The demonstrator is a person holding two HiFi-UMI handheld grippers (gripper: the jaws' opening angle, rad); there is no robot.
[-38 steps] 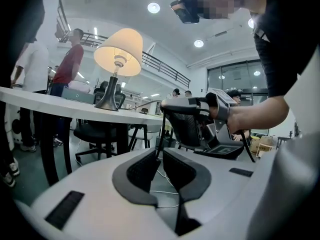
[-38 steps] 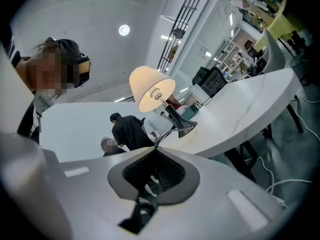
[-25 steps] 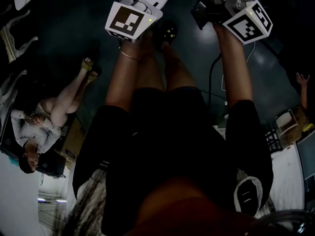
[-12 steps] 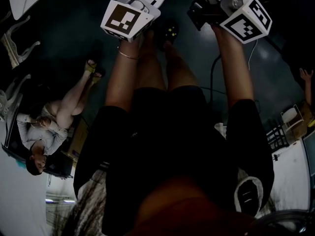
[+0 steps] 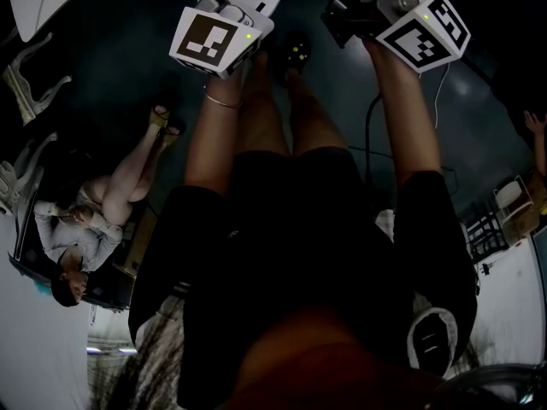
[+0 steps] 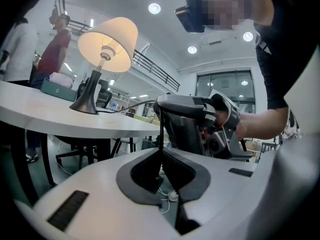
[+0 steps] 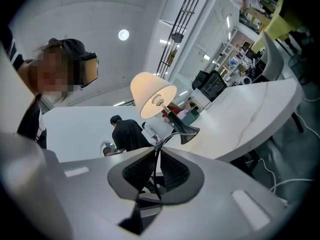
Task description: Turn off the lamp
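i'm pinching the thin cord (image 6: 125,105) in both closed tools, left gripper (image 6: 161,151) and right gripper (image 7: 157,156); the lamp (image 6: 107,41) is glowing ahead of them.

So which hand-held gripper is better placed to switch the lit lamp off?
Probably the right. The right hand-held gripper is shut on the cord nearer the lamp, which is lit; the left hand-held gripper is shut on the same cord lower down. No switch shows, so I am unsure.
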